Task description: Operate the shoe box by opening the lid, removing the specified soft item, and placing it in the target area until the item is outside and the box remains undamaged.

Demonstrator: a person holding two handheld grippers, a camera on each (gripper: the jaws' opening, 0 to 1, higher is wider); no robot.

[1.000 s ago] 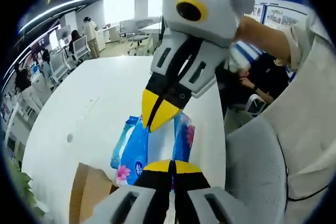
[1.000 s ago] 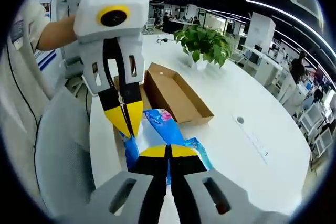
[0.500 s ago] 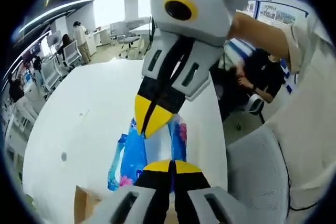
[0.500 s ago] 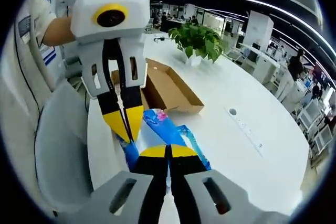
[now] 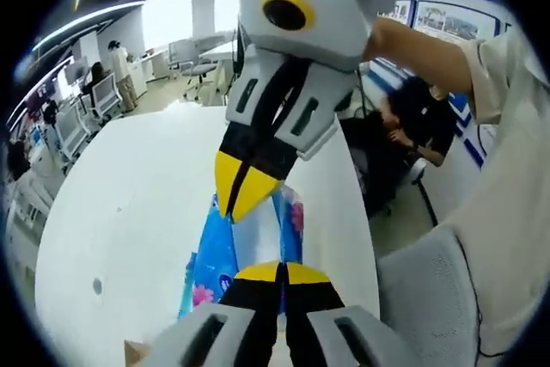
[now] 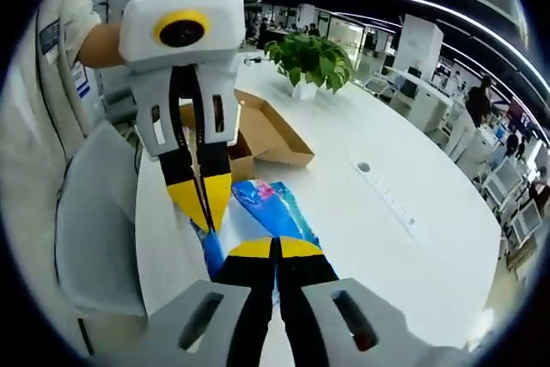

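White table [image 6: 404, 178] spreads out beneath us in an open office, with desks and chairs [image 5: 96, 96] behind and a leafy potted plant [image 6: 311, 59] standing at the table's far side in the right gripper view. Between our two grippers hangs the soft item, a blue tissue pack [image 5: 225, 251] with pink flowers printed on it, held above the table and outside the box.

From the left gripper view, our left gripper [image 5: 280, 274] has its yellow-tipped jaws drawn together at the near end of the tissue pack, and the blue wrapper runs away from those tips toward the right gripper [image 5: 243, 199], which comes down from above with its jaws closed on the pack's far end. A person's bare forearm [image 5: 421, 45] and pale sleeve lead off from that gripper to the right.

From the right gripper view the picture mirrors: our right gripper's jaws sit pressed together on the pack's edge at the bottom, the pack stretches forward, and the left gripper descends on the left with its yellow tips nipping the other end. So the pack is pinched at both ends and slung between us.

Behind the pack, the brown cardboard shoe box [image 6: 258, 131] sits on the table with its lid open, well apart from the pack. Grey chair back [image 6: 94, 221] stands beside the table's edge
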